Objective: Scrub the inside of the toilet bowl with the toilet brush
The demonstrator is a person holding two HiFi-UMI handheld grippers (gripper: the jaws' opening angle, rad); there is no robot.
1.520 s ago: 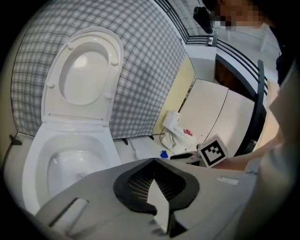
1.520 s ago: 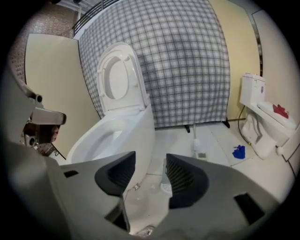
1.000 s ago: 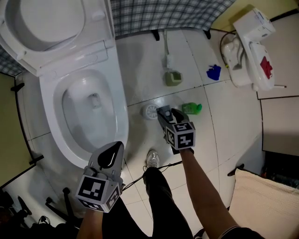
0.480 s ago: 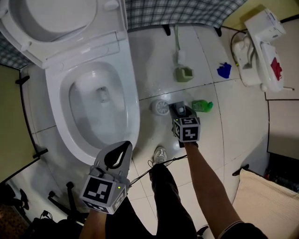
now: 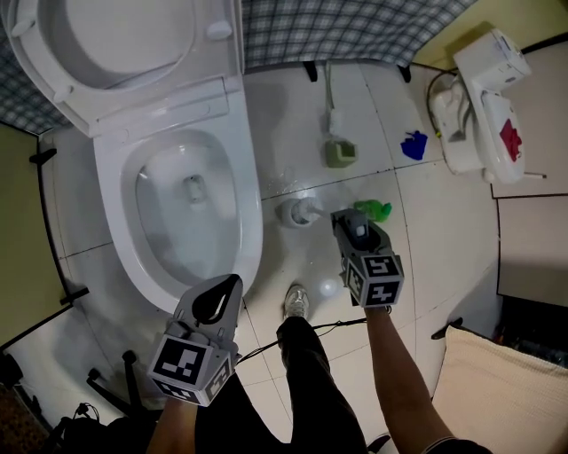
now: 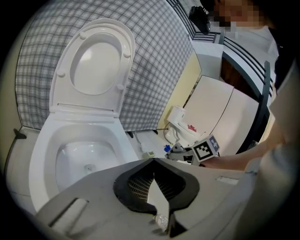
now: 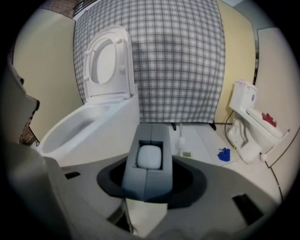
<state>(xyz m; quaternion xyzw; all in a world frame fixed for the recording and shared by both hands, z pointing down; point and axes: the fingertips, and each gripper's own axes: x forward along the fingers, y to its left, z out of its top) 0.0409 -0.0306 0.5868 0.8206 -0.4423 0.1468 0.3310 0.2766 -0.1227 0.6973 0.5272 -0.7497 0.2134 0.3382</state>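
Observation:
The white toilet bowl (image 5: 160, 226) stands open at the left, its seat and lid (image 5: 115, 35) raised. A round white brush holder (image 5: 297, 213) sits on the floor tiles beside it. My right gripper (image 5: 344, 219) hovers just right of the holder. In the right gripper view its jaws (image 7: 150, 129) are shut on the rounded white end of the toilet brush handle (image 7: 150, 157). The brush head is hidden. My left gripper (image 5: 232, 282) hangs near the bowl's front rim, and its jaws (image 6: 152, 161) are shut on nothing.
A green-headed scrubber with a white handle (image 5: 335, 146) lies on the tiles by the checked curtain (image 5: 337, 27). A blue object (image 5: 413, 144), a green bottle (image 5: 380, 210) and a small white fixture (image 5: 484, 106) are at the right. The person's shoe (image 5: 295, 301) and a cable are below.
My right gripper has moved right and toward the person, away from the holder. The left gripper has barely moved.

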